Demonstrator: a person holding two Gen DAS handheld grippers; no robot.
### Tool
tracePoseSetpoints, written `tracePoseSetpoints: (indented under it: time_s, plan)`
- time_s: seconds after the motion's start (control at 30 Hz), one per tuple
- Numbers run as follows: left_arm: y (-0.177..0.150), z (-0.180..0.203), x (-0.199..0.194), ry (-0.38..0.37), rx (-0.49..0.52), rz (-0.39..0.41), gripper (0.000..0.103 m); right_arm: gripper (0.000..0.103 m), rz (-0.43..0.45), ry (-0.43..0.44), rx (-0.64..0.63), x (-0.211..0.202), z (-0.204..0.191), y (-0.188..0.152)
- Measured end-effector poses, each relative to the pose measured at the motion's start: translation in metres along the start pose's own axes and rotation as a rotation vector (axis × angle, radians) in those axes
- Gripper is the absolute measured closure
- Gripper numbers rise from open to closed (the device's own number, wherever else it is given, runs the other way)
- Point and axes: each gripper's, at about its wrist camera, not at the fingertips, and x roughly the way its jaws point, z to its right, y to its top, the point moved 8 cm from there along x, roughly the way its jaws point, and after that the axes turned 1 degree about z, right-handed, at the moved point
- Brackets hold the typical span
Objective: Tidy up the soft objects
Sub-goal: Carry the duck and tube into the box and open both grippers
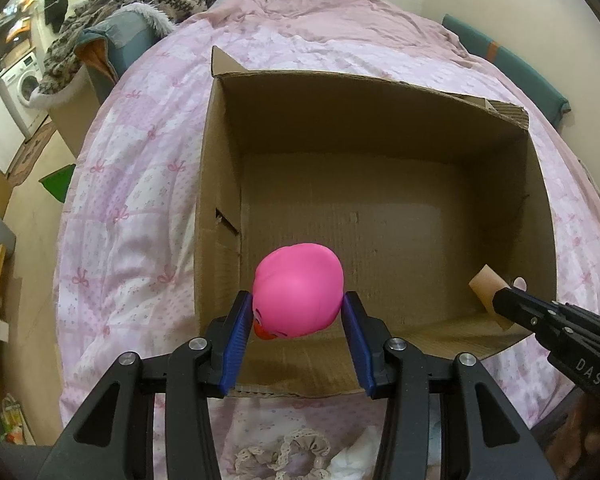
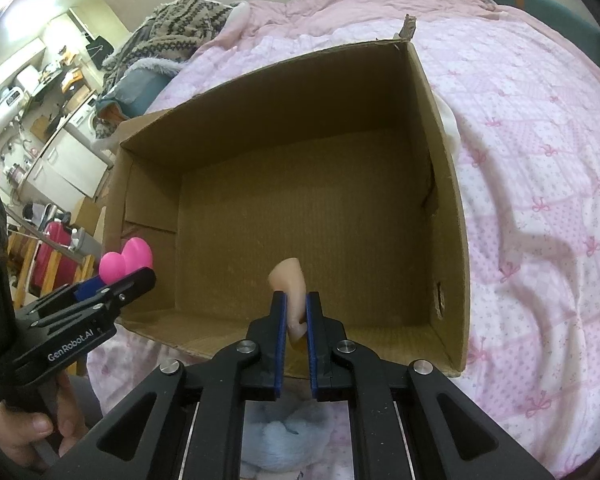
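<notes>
**Two toys held over the box**

The left gripper (image 1: pixel 298 312) pinches a pink squishy toy (image 1: pixel 298 290) above the cardboard box (image 1: pixel 380 80) (red mouth visible only here). The right gripper (image 2: pixel 296 312) clamps a beige squishy toy (image 2: pixel 290 280); only its camera shows a blue plush (image 2: pixel 278 440) below.

the box (image 1: pixel 380 184) is matt, ribbed brown cardboard on a soft quilted cloth bedspread (image 1: pixel 132 184), the pink toy (image 1: pixel 298 290) looks smooth rubbery, the beige toy (image 2: pixel 290 280) smooth, slightly glossy, gripper pads (image 1: pixel 236 340) ridged blue plastic.
</notes>
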Motion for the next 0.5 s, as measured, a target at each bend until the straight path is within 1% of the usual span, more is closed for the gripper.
tracePoseSetpoints:
  time_s: [0.2,0.33,0.5]
  plan:
    - [-0.0008,0.0026,0.0004,-0.006,0.009,-0.003,0.061,0.094,0.002,0.012,0.006,-0.0001,-0.0002,0.0004]
    - [-0.0007,0.0023,0.0005,-0.008,0.009,-0.001,0.061,0.094,0.0,0.001,0.005,0.0005,0.0021,-0.0001]
    - [-0.0011,0.0029,0.0013,-0.01,0.004,-0.009,0.061,0.091,0.017,0.01,0.002,-0.0035,0.0008,0.0022]
